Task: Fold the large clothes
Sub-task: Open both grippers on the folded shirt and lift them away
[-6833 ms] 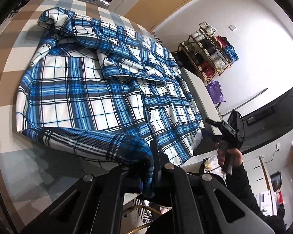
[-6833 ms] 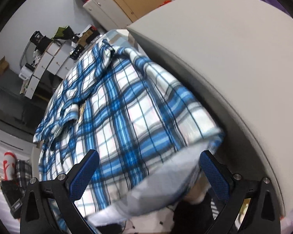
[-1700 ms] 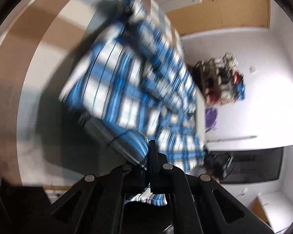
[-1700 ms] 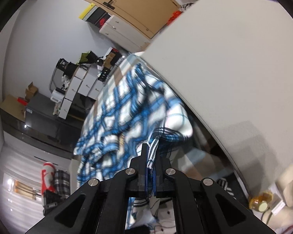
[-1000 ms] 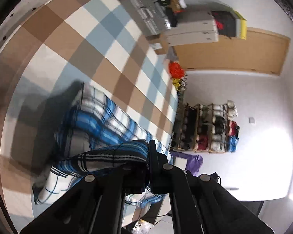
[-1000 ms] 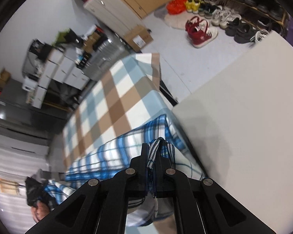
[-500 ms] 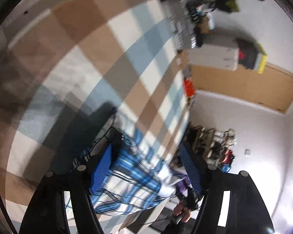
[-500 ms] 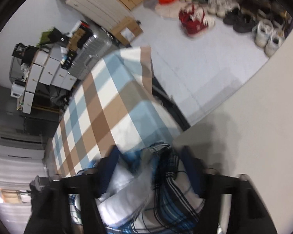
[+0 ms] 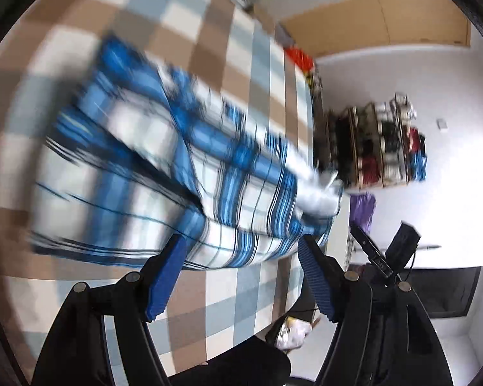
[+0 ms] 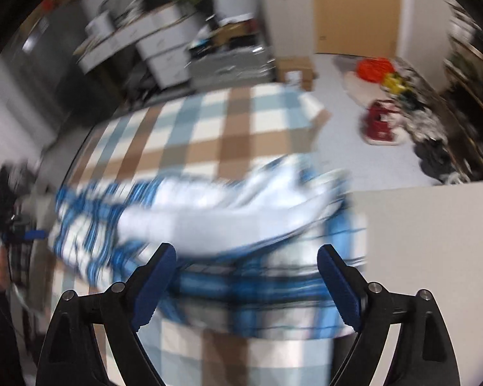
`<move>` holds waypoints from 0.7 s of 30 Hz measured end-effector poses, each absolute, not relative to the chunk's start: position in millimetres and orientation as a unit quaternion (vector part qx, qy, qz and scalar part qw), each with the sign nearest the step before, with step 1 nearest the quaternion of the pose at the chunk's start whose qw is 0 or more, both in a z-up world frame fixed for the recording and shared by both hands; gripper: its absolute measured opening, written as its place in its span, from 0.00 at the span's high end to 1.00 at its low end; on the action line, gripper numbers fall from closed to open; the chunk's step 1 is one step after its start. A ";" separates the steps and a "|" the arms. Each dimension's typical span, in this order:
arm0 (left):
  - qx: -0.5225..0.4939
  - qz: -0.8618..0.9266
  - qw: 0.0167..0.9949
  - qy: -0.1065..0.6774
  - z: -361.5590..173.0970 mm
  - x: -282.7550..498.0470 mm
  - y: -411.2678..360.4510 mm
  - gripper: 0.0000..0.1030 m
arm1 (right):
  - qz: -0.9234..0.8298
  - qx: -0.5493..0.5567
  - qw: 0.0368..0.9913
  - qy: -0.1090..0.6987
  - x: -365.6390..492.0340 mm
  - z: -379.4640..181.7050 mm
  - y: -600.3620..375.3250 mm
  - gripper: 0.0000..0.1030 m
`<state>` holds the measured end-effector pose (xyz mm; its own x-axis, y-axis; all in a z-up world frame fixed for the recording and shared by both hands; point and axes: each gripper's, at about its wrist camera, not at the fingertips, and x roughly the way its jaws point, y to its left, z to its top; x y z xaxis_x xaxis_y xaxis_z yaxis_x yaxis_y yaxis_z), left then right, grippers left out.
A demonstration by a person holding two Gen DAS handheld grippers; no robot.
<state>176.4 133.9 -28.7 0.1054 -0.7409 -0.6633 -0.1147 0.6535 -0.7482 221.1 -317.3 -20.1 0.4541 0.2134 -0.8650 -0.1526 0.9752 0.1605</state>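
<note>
A: Where is the shirt (image 9: 183, 173) now, seen from the left gripper (image 9: 238, 276)?

B: It lies folded on the checked cloth (image 9: 241, 302), just ahead of the blue pads. Its long axis goes from the far left to the near right of that view. The jaws stand wide and nothing is between them.

A: And the right gripper (image 10: 244, 280)?

B: Its jaws are opening, also with nothing between them. In the right view the shirt (image 10: 209, 225) lies straight ahead, its long axis crosswise to the fingers, and one end is near the white table (image 10: 434, 241).

A: Which is nearer?

B: I judge both about equally near; the blur makes it hard to say.
</note>
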 end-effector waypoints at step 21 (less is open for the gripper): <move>-0.324 -0.240 0.674 0.619 -59.1 266.3 100.7 0.35 | 0.054 -0.116 0.827 0.548 308.2 -113.9 -224.2 0.14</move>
